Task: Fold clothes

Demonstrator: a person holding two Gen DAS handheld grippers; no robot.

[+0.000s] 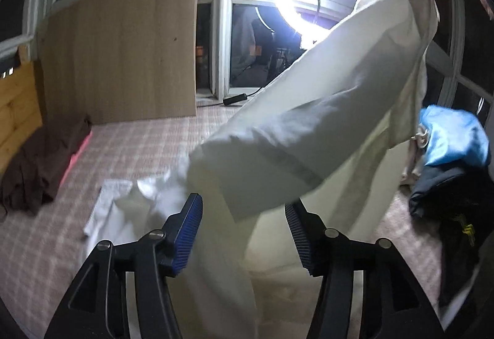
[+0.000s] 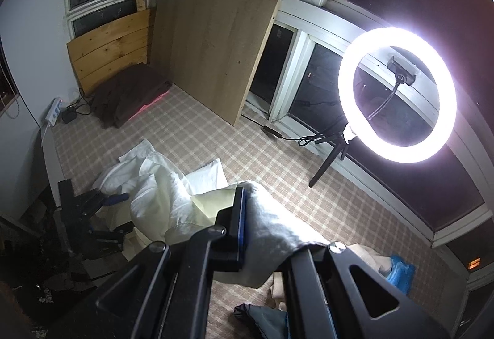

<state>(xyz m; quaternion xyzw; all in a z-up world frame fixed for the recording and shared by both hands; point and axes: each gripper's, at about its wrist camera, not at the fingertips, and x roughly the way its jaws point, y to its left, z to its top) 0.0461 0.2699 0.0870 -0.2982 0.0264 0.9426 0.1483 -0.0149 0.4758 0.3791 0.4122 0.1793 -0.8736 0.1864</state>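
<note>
Hanging limp from the clamped right gripper (image 2: 262,215) at upper right, the cream garment (image 1: 308,110) looks light, soft and floppy, so the wide-open, empty left gripper (image 1: 244,209) should pinch its lower hem.

I see a plaid-patterned floor (image 2: 308,200) carrying everything. On it lies the low end of the white garment (image 2: 160,181), crumpled. A brown cloth (image 2: 129,95) sits by the slatted wood panel (image 2: 108,48), which leans beside a larger wooden board (image 2: 210,51) standing on the floor. The ring light (image 2: 396,95) has its tripod feet on the floor near the windows. A blue cloth (image 1: 454,135) tops a dark pile (image 1: 444,193) at the right.
</note>
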